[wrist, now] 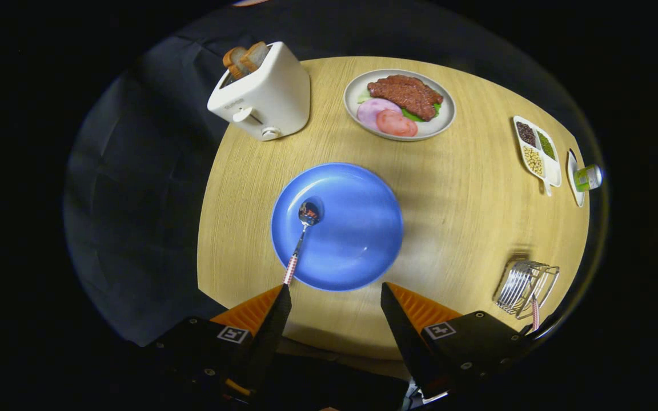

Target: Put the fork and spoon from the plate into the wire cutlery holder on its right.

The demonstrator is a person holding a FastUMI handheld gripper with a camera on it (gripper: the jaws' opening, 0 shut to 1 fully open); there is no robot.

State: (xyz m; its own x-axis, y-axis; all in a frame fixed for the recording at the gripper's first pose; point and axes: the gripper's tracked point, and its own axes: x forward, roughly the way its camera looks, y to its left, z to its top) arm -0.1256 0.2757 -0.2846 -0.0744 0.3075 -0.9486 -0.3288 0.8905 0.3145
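Toaster (pixel 263 94) with 2 bread slices (pixel 244 58), food plate (pixel 400 104), divided dish (pixel 537 149), green bottle (pixel 588 177).

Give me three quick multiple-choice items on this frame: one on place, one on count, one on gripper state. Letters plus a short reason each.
1. Where does the wire cutlery holder stand relative to the blue plate?
A. To its right, near the table edge
B. Behind it, next to the toaster
C. On top of it

2. How many pieces of cutlery lie on the blue plate?
A. None
B. One
C. Three

3. What state is the gripper in?
A. Shut on the spoon
B. Open, holding nothing
C. Shut on the plate rim

Answers:
1 A: the holder sits off to the plate's right by the table edge, with a patterned handle already poking out of it.
2 B: only the spoon rests there, bowl on the plate, handle over the rim.
3 B: the fingers are spread wide, with bare table between them.
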